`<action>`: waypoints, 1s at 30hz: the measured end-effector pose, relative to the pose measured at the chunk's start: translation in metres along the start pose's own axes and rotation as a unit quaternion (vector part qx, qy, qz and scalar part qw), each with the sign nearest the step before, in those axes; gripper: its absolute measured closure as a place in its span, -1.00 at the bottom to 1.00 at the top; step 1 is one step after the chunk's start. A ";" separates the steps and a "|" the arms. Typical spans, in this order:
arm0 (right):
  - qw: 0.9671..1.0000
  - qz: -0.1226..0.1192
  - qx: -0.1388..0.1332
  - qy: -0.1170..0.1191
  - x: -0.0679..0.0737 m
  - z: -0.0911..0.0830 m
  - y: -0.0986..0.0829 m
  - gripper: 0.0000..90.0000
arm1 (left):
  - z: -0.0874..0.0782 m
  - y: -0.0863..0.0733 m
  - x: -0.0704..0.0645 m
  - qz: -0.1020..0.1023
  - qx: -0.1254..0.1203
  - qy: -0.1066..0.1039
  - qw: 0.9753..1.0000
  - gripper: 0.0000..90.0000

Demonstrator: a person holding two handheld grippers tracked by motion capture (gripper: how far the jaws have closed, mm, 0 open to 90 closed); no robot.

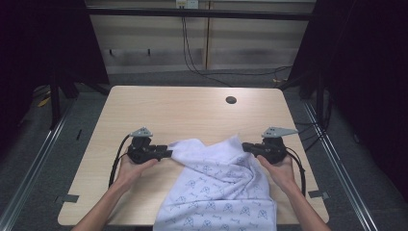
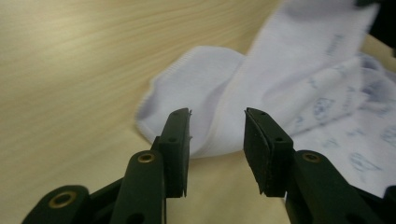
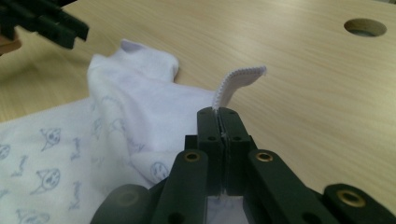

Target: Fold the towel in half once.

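Cloth (image 1: 216, 187): white, printed, lying rumpled at the tabletop's (image 1: 183, 110) near edge, its lower part hanging over that edge. Right gripper (image 3: 218, 114): clenched on a hemmed corner, the stitched edge standing up past the jaws. Left gripper (image 2: 217, 128): released, jaws parted either side of the opposite corner fold, not yet gripping. Judgement: light, limp fabric, likely to sag and slide; best taken at the hem corners, pinched well in
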State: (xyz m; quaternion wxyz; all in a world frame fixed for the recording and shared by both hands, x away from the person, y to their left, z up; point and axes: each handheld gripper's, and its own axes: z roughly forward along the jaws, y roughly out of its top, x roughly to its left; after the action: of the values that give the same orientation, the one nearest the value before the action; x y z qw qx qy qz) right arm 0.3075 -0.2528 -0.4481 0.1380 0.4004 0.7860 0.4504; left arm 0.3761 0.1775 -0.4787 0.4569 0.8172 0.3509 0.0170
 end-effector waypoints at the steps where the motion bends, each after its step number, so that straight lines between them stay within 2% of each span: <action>1: 1.000 0.003 0.001 0.000 -0.001 -0.003 -0.005 0.98 | 0.005 0.003 0.006 -0.005 0.002 0.002 1.000 0.36; 4: 1.000 0.008 0.001 0.005 -0.002 -0.005 -0.015 0.98 | 0.020 0.007 0.017 -0.016 0.006 0.004 1.000 0.34; 7: 1.000 0.007 0.005 0.008 -0.003 -0.004 -0.018 0.98 | 0.031 0.009 0.020 -0.011 0.017 0.017 1.000 0.34; 8: 1.000 0.008 0.004 0.009 -0.003 -0.004 -0.018 0.98 | 0.033 0.009 0.020 -0.009 0.018 0.016 1.000 0.34; 9: 1.000 0.008 0.003 0.010 -0.003 -0.004 -0.017 0.98 | 0.035 0.009 0.020 -0.007 0.021 0.031 0.999 0.34; 12: 1.000 0.007 0.001 0.012 -0.003 -0.004 -0.017 0.98 | 0.037 0.007 0.023 -0.007 0.032 0.044 0.998 0.34; 14: 1.000 0.007 0.002 0.012 -0.003 -0.005 -0.018 0.98 | 0.039 0.004 0.027 -0.015 0.034 0.038 0.999 0.37; 15: 1.000 0.007 0.002 0.013 -0.003 -0.005 -0.018 0.98 | 0.039 0.003 0.028 -0.017 0.033 0.030 0.999 0.43; 16: 1.000 0.007 0.003 0.015 -0.002 -0.004 -0.018 0.98 | 0.040 0.003 0.027 -0.013 0.035 0.021 0.999 0.62; 17: 1.000 0.006 0.002 0.016 -0.002 -0.004 -0.018 0.98 | 0.042 0.002 0.025 -0.007 0.039 0.023 0.999 0.79; 18: 1.000 0.005 0.002 0.016 -0.002 -0.004 -0.017 0.98 | 0.041 0.003 0.025 -0.010 0.040 0.023 0.999 0.94; 19: 1.000 0.004 0.002 0.015 -0.002 -0.005 -0.017 0.98 | 0.040 0.003 0.025 -0.015 0.036 0.010 0.999 0.97; 21: 1.000 0.007 -0.005 0.013 -0.003 -0.008 -0.017 0.98 | 0.031 0.006 0.027 -0.032 0.009 -0.014 0.999 0.98; 23: 1.000 0.009 -0.014 0.010 -0.005 -0.015 -0.015 0.98 | 0.017 0.012 0.026 -0.049 -0.023 -0.032 0.998 0.98; 28: 0.998 0.020 -0.058 -0.007 -0.013 -0.034 -0.003 0.98 | -0.024 0.031 0.021 -0.042 -0.091 -0.042 0.994 0.98; 30: 0.995 0.022 -0.090 -0.018 -0.018 -0.046 0.012 0.98 | -0.041 0.042 0.020 -0.041 -0.113 -0.038 0.992 0.98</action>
State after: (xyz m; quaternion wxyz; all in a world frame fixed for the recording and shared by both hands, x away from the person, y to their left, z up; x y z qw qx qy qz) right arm 0.2983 -0.2901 -0.4151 0.1777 0.4119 0.7303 0.5152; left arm 0.4002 0.2052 -0.4292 0.5597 0.7452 0.3624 0.0068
